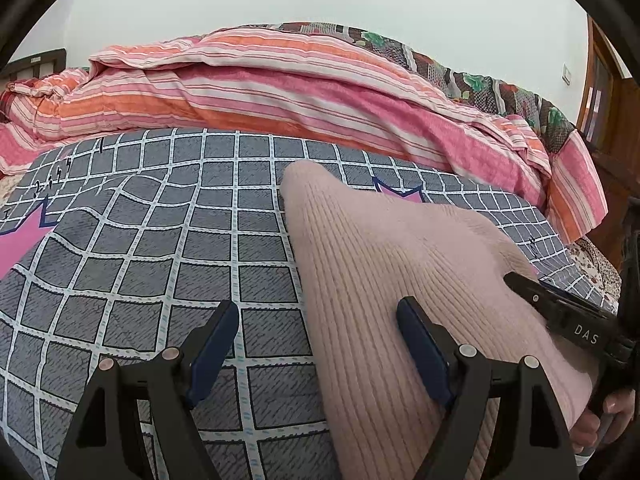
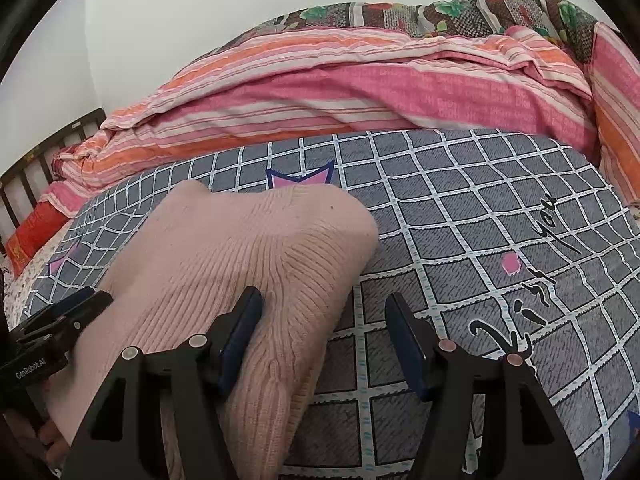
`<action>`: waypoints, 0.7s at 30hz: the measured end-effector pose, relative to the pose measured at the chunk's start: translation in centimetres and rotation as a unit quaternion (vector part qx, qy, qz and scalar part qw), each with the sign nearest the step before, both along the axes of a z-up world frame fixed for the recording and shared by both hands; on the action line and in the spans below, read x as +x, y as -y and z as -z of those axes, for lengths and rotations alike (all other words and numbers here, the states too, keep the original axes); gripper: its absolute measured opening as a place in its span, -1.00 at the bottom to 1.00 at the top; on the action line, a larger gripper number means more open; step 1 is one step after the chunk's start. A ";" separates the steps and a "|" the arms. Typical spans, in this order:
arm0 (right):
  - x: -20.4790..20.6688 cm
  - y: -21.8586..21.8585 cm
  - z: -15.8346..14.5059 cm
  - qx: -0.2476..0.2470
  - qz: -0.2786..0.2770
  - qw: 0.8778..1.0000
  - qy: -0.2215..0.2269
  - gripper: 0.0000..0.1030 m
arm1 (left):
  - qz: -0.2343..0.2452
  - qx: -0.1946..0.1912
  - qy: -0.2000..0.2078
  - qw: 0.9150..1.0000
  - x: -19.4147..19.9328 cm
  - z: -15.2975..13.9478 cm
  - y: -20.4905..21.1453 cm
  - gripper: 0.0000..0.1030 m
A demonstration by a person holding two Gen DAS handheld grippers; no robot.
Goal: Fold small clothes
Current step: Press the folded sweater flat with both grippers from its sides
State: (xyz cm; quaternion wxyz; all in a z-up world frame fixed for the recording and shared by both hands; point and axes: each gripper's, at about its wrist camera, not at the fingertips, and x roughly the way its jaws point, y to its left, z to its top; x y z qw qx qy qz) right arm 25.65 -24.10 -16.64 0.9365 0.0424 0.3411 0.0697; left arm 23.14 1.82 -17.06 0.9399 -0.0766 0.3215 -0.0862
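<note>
A pale pink ribbed knit garment (image 1: 392,272) lies on the grey checked bedsheet (image 1: 160,248); it also shows in the right wrist view (image 2: 240,256). My left gripper (image 1: 320,316) is open, straddling the garment's left edge, its right finger (image 1: 420,344) over the knit. My right gripper (image 2: 324,308) is open, straddling the garment's right edge, its left finger (image 2: 240,332) on the knit. The right gripper shows at the garment's far side in the left wrist view (image 1: 560,308); the left gripper shows in the right wrist view (image 2: 60,320).
A rolled pink and orange striped quilt (image 1: 280,92) lies along the back of the bed, with a floral blanket (image 1: 460,68) behind it. A dark headboard (image 2: 44,160) stands at the left, a wooden door (image 1: 608,92) at the right.
</note>
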 end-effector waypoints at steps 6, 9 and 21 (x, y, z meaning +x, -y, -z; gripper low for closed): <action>-0.4 0.0 -0.1 -0.003 0.002 1.000 0.005 0.19 | -0.002 0.005 0.006 1.000 -0.2 -0.1 0.0 0.60; -0.6 0.0 -0.3 -0.005 0.002 1.000 0.008 0.19 | -0.002 0.002 0.005 1.000 -0.2 -0.1 0.1 0.60; -2.8 2.1 -1.9 0.100 -0.011 0.995 -0.026 0.19 | 0.022 -0.070 -0.041 0.996 -0.6 0.0 -2.1 0.59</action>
